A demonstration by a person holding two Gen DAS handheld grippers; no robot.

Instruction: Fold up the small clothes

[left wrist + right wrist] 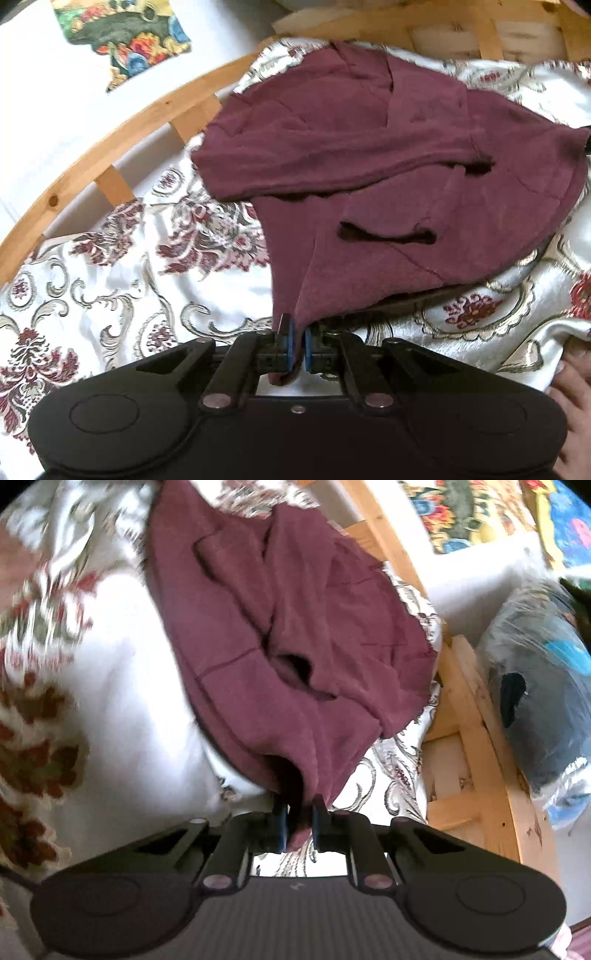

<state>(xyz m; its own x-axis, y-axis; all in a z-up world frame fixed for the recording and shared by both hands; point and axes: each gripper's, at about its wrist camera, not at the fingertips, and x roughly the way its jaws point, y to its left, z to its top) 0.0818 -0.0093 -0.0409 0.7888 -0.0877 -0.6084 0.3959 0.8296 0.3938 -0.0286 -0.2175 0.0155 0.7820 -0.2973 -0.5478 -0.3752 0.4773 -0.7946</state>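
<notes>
One floral bedspread [110, 280], wooden frame [122, 122], perhaps a bed

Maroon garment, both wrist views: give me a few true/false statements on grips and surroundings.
1. The left gripper is shut on a corner of the maroon garment. True.
2. The right gripper is open and clear of the cloth. False: its jaws pinch a bunched edge of the garment.
3. The garment lies on a floral bedspread. True.
4. The garment is folded into a neat square. False: it is rumpled, with openings showing.
5. A wooden frame runs beside the bedspread. True.
6. The garment is blue. False: it is maroon.
</notes>
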